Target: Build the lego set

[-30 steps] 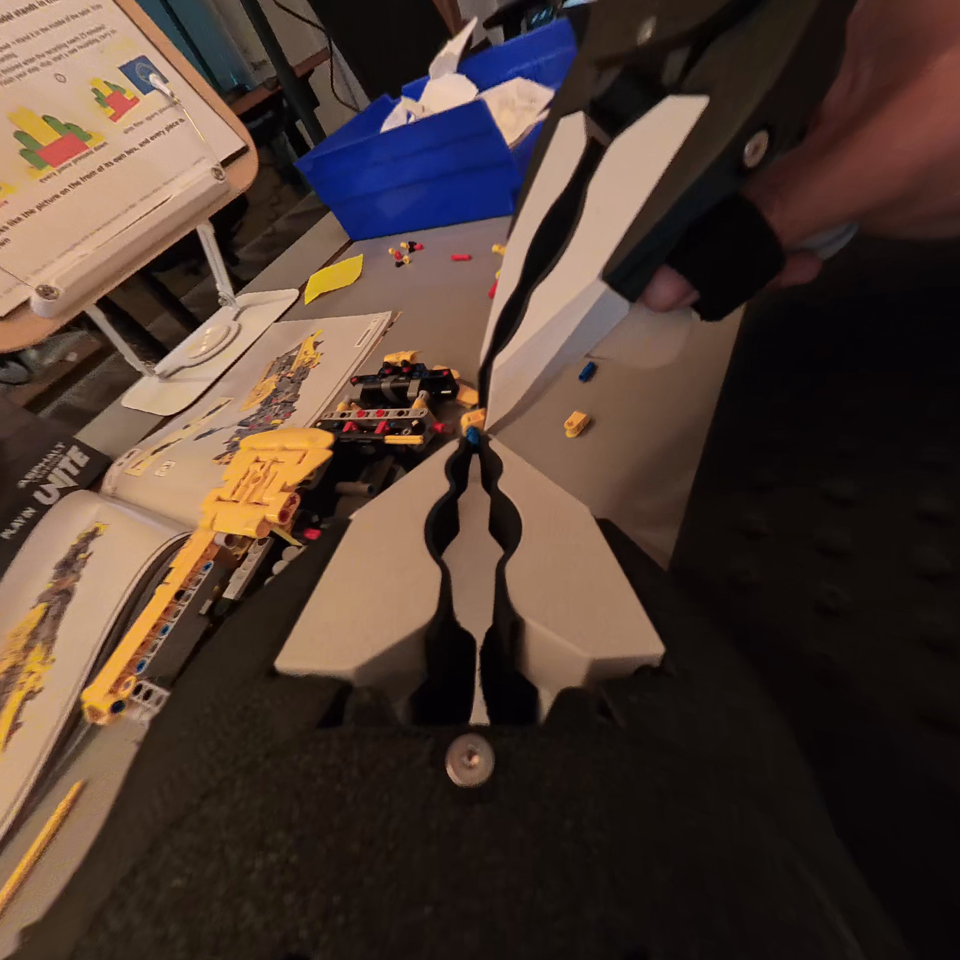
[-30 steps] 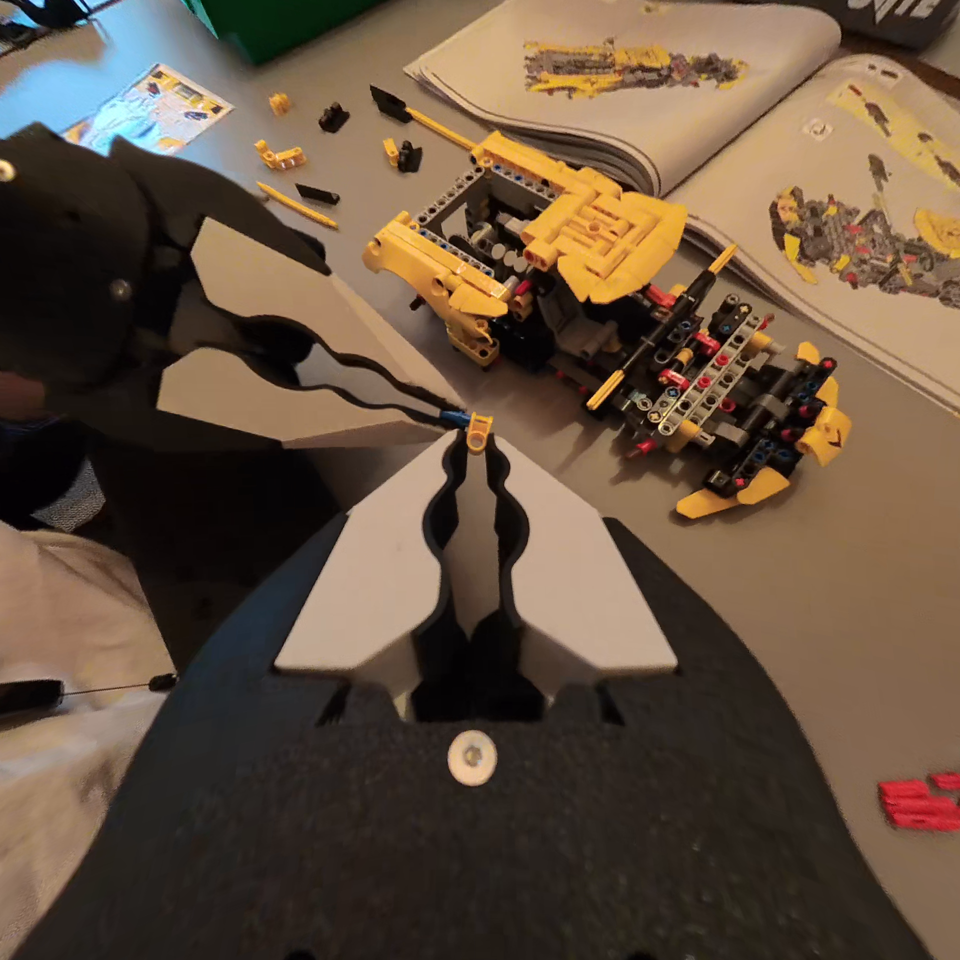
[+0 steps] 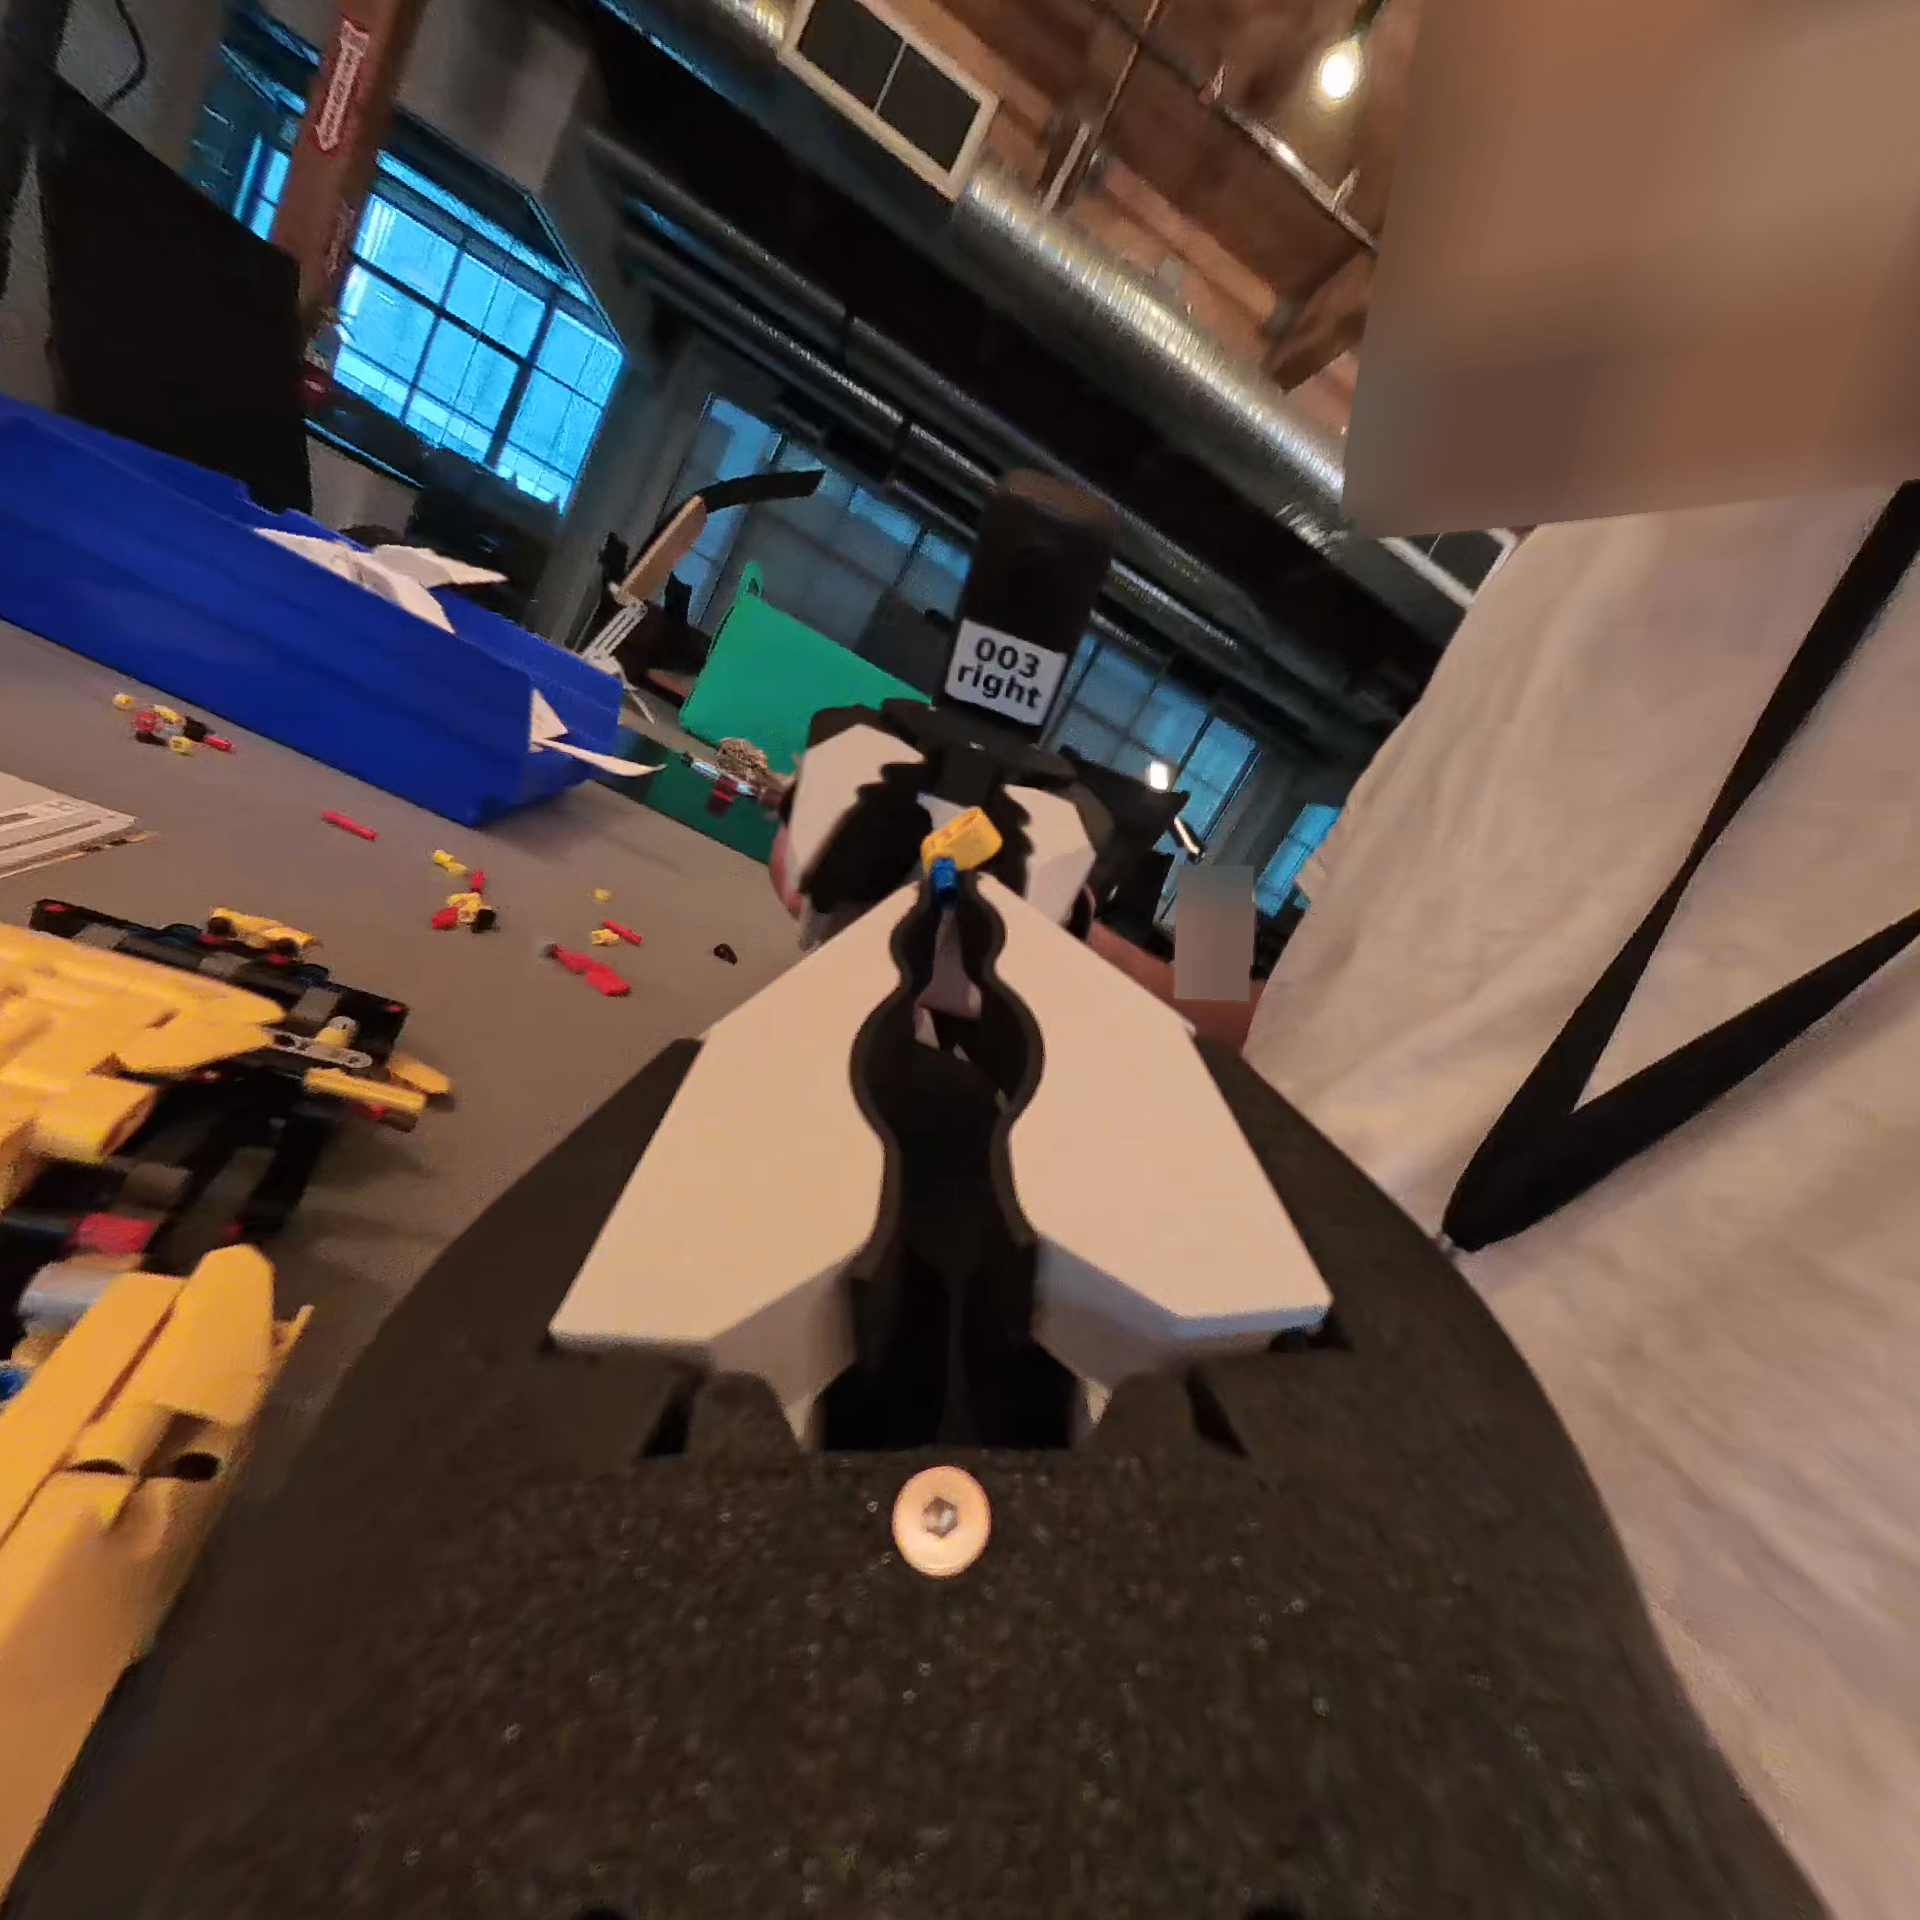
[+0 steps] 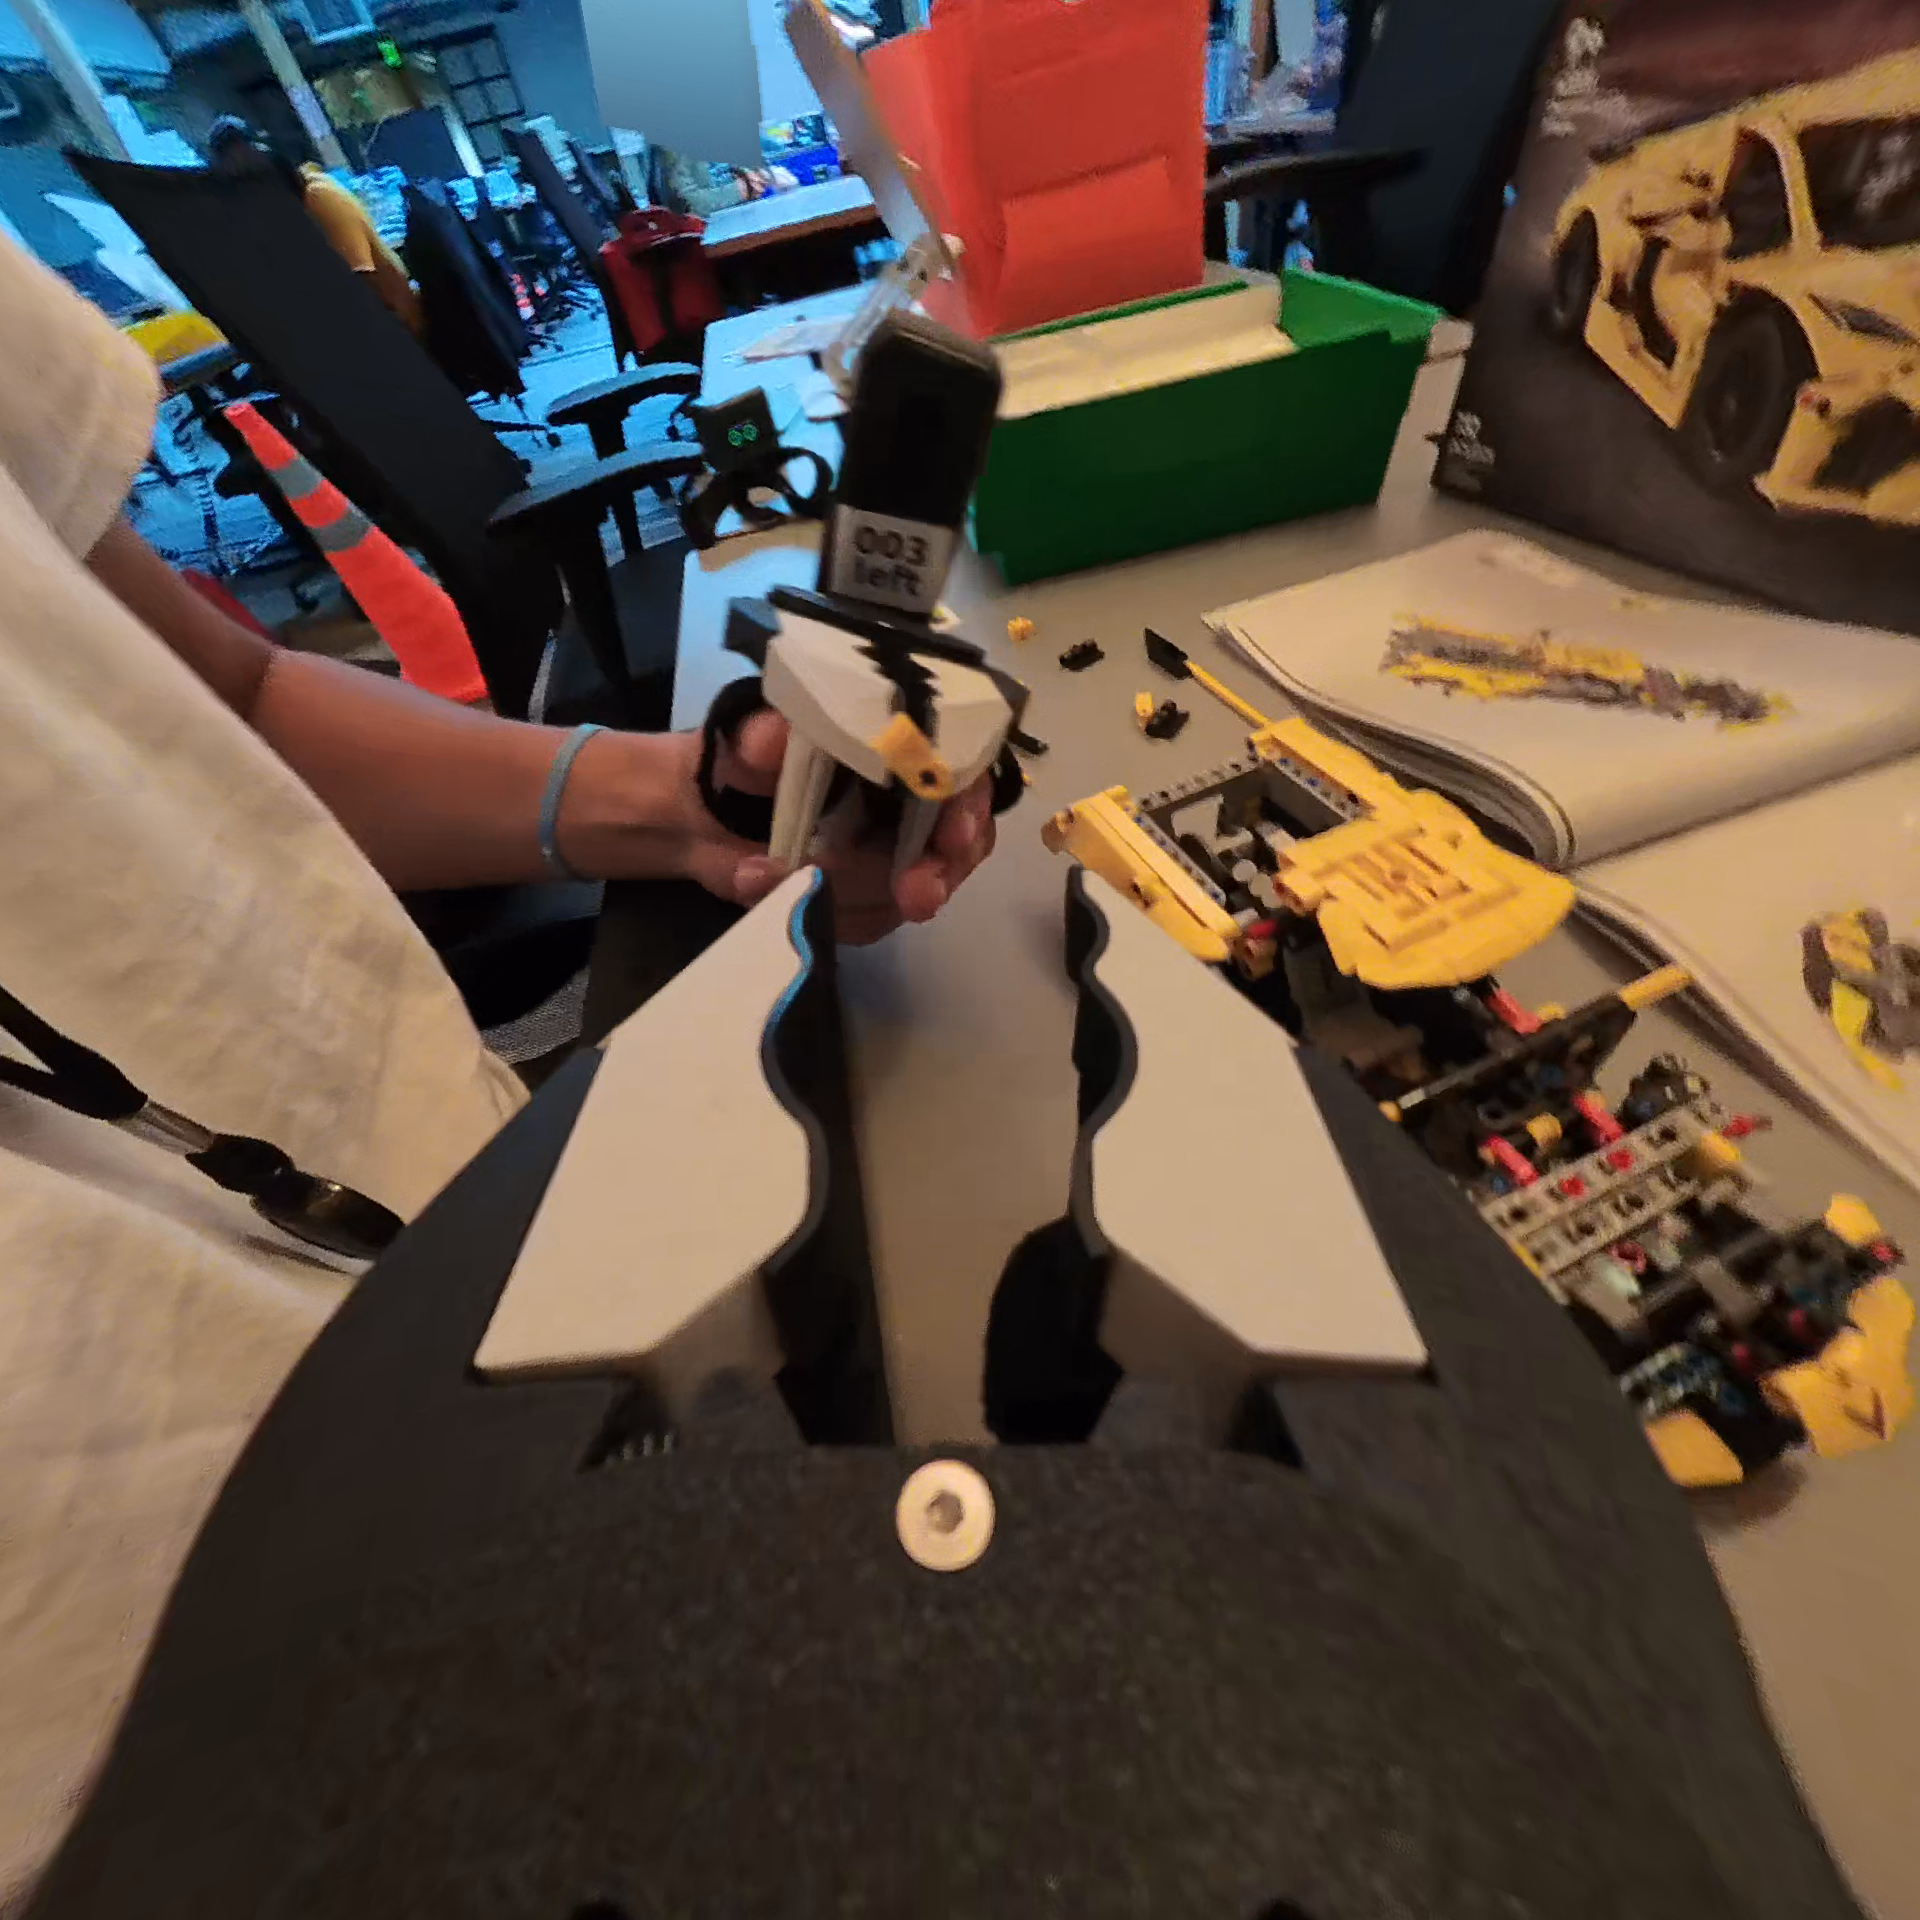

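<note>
My left gripper (image 3: 943,902) is shut on a small blue pin (image 3: 942,875) with a yellow connector piece (image 3: 963,834) stuck on its end, held up in the air. In the right wrist view the left gripper (image 4: 906,777) shows farther off in a hand, with the yellow connector piece (image 4: 914,762) at its tip. My right gripper (image 4: 943,902) is open and empty, a short way from that piece; it also shows in the left wrist view (image 3: 935,816). The part-built yellow and black lego car (image 4: 1403,997) lies on the grey table (image 4: 966,1195), to the right of the right gripper.
Open instruction booklet (image 4: 1579,686) and the set's box (image 4: 1714,312) lie behind the car. A green bin (image 4: 1195,457) and a blue bin (image 3: 260,634) stand at the table's far edges. Loose small pieces (image 3: 582,961) are scattered about. A person's white shirt (image 3: 1610,935) is close by. Left and right tips are no more than a few centimetres apart.
Both grippers have risen from the table and tilted up. The right gripper has opened, let go of the yellow connector and drawn back. The left gripper keeps the pin with the connector.
</note>
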`<state>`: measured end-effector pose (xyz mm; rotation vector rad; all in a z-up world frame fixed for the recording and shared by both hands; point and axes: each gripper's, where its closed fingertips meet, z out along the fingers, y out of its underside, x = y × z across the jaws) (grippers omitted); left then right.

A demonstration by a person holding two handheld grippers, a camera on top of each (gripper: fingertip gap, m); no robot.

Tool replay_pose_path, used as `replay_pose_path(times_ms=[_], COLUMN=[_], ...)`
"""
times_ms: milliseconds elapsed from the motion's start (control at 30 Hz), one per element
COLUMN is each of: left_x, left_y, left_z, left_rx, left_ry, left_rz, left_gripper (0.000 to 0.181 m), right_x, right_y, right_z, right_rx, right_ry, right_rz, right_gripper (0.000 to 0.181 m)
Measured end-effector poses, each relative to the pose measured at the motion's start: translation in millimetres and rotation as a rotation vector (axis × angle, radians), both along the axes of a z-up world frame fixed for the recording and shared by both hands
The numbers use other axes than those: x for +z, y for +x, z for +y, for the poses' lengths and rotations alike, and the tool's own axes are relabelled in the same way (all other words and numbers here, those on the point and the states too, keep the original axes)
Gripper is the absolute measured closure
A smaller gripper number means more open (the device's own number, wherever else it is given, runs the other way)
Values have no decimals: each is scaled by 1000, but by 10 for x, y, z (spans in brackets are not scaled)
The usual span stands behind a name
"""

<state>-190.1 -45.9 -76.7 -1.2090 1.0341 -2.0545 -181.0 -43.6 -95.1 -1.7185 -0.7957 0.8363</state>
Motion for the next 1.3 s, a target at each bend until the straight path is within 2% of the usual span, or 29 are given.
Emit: replay_pose_path(times_ms=[133, 267, 333, 433, 500, 733, 867, 1033, 1133, 1300], left_x=[-4, 4, -5, -8, -2, 11, -34, -96, -107, -136], left_y=[-14, -18, -9, 3, 0, -13, 30, 83, 88, 112], left_z=[34, 56, 58, 19, 4, 40, 13, 27, 42, -33], left_rx=[-23, -33, -15, -12, -24, -28, 16, 171, 219, 257], left_ry=[-54, -79, -61, -29, -34, -63, 11, 202, 264, 384], left_rz=[-10, -19, -16, -20, -23, -33, -7, 25, 35, 45], left_gripper=[178, 178, 178, 178, 178, 178, 178, 178, 177, 177], right_x=[82, 110, 108, 159, 222, 156, 171, 64, 84, 35], right_y=[-133, -83, -42, -48, -67, -107, -104, -10, -18, -59], right_z=[-18, 35, 54, 5, -40, -13, 14, 73, 25, -22], right_rx=[45, 23, 9, 43, 72, 26, 10, -49, -6, 25], right_ry=[49, 50, -28, -223, -260, -175, -167, -311, -412, -491], right_rz=[16, 6, 30, 166, 230, 113, 124, 152, 248, 290], right_gripper=[138, 142, 150, 154, 156, 155, 155, 159, 162, 165])
